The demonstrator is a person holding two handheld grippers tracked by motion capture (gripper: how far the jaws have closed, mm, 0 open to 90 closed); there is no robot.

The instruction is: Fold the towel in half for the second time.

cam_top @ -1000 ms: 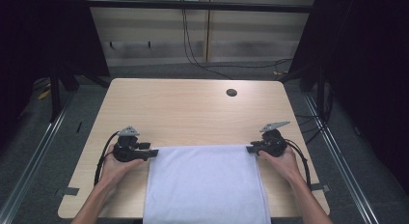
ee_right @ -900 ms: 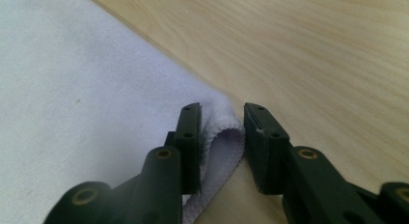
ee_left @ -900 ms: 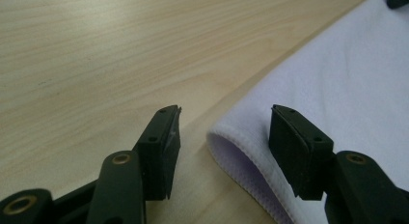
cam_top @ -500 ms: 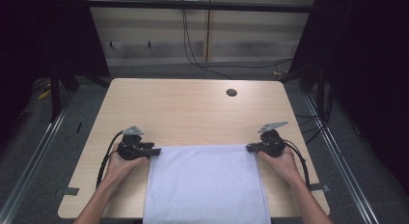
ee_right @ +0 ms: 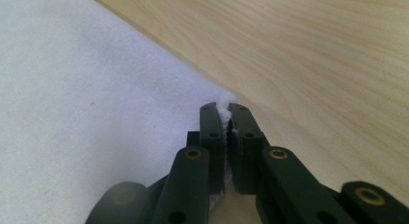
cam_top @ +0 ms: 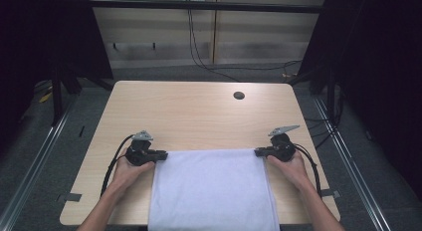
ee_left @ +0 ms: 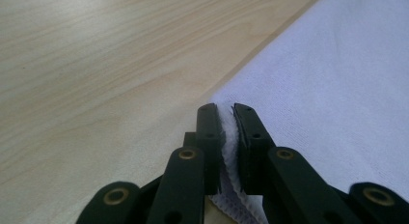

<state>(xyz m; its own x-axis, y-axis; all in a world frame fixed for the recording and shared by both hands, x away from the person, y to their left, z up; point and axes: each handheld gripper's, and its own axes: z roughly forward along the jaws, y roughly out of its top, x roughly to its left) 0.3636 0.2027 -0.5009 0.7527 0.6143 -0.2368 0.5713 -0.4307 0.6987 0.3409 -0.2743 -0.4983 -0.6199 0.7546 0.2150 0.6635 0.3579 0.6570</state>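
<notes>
A pale wooden table (cam_top: 199,116) fills the middle of the high view, with dark flooring, metal rails and a slatted wall behind it at the top of the frame, where black cables hang down. A small dark round hole (cam_top: 239,95) sits in the tabletop toward the upper right. A white cloth (cam_top: 213,191) lies flat across the lower centre of the frame, its near edge running off the bottom of the table. The left gripper (cam_top: 158,154) sits at the cloth's upper left corner, and its jaws have just been closing; in the left gripper view the left gripper (ee_left: 226,119) pinches a fold of the cloth (ee_left: 337,89) between its black pads. The right gripper (cam_top: 261,152) sits at the cloth's upper right corner; in the right gripper view the right gripper (ee_right: 224,117) is pressed together on a thin ridge of the cloth (ee_right: 87,98), with bare table (ee_right: 328,64) to the right.
</notes>
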